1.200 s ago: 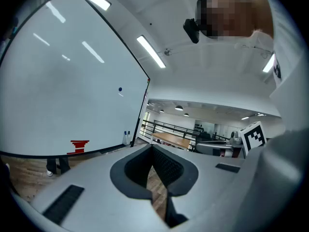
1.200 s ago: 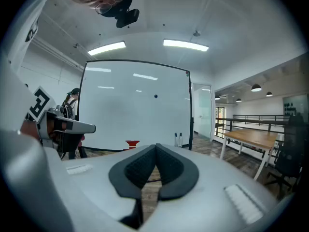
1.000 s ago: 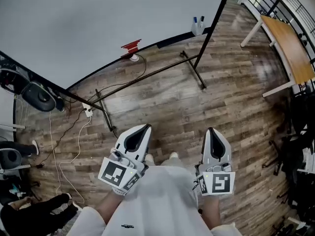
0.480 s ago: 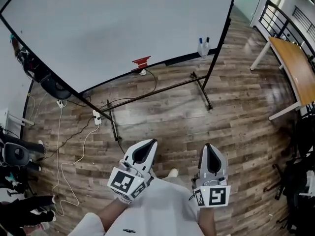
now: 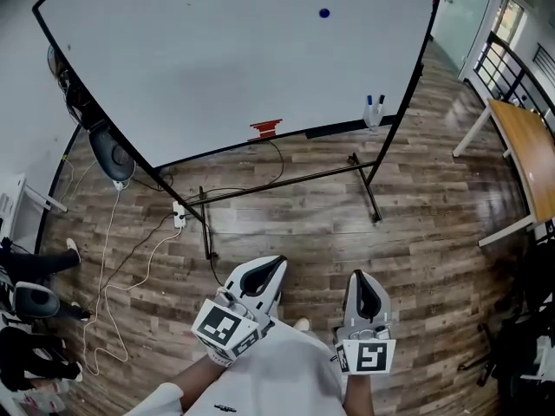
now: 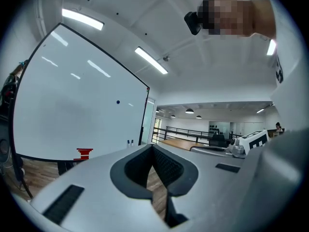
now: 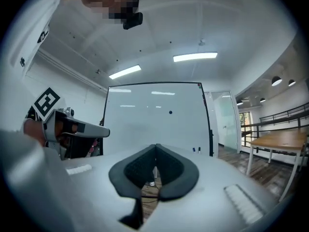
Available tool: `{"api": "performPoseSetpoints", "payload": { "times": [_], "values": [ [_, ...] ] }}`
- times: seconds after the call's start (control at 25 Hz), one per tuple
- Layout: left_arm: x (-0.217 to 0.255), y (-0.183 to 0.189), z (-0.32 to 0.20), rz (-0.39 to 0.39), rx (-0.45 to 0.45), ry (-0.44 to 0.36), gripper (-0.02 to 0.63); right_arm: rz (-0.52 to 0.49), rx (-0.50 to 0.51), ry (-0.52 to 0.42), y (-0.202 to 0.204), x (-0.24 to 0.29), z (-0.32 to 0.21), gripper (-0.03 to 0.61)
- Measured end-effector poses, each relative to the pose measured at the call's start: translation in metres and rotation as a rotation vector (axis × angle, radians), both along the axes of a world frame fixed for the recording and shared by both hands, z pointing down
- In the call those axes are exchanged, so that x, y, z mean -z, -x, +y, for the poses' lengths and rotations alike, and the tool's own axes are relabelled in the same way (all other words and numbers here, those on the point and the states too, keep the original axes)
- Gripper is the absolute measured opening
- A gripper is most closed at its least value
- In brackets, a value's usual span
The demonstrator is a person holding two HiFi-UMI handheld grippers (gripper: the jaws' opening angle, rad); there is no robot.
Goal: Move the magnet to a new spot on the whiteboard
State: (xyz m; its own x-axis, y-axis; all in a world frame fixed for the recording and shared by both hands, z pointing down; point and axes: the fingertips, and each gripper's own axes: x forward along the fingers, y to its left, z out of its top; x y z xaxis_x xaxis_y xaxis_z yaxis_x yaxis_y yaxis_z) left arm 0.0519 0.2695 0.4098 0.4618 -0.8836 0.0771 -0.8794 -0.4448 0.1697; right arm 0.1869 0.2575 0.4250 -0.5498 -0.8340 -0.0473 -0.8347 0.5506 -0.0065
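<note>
A small dark blue magnet (image 5: 324, 13) sticks high on the big whiteboard (image 5: 217, 68), toward its right side. It also shows as a dot in the left gripper view as the magnet (image 6: 118, 101) and in the right gripper view as the magnet (image 7: 170, 112). Both grippers hang low in the head view, well short of the board. My left gripper (image 5: 276, 263) has its jaws closed tip to tip with nothing between them. My right gripper (image 5: 359, 276) is likewise shut and empty. Both point level toward the whiteboard.
A red eraser (image 5: 266, 128) sits on the board's tray, and a cup with markers (image 5: 374, 111) stands at the tray's right end. The stand's legs (image 5: 368, 193), a power strip (image 5: 179, 215) and cables lie on the wooden floor. A wooden table (image 5: 529, 159) stands at right.
The head view has tilted up, so the whiteboard and its magnet have come into view. Both grippers have slid lower in the picture; the left one has shifted slightly right.
</note>
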Motion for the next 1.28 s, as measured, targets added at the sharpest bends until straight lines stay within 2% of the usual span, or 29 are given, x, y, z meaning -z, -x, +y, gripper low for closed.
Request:
{"api": "performPoseSetpoints", "payload": {
  "times": [0.24, 0.48, 0.92, 1.04, 1.28],
  "values": [
    [-0.01, 0.028, -0.048, 0.041, 0.004, 0.005, 0.005, 0.028, 0.004, -0.019, 0.02, 0.001, -0.048, -0.005],
    [-0.015, 0.056, -0.13, 0.056, -0.057, 0.014, 0.006, 0.022, -0.048, 0.021, 0.051, -0.005, -0.126, -0.005],
    [0.027, 0.165, -0.269, 0.036, -0.087, -0.027, 0.006, 0.002, -0.071, -0.043, 0.151, 0.05, -0.265, -0.005],
    [0.036, 0.175, -0.295, 0.03, -0.107, -0.051, 0.006, -0.002, -0.087, -0.061, 0.159, 0.058, -0.289, -0.005],
    [0.041, 0.168, -0.329, 0.008, -0.18, -0.029, 0.006, 0.016, -0.143, -0.057, 0.163, 0.065, -0.319, -0.005]
  ]
}}
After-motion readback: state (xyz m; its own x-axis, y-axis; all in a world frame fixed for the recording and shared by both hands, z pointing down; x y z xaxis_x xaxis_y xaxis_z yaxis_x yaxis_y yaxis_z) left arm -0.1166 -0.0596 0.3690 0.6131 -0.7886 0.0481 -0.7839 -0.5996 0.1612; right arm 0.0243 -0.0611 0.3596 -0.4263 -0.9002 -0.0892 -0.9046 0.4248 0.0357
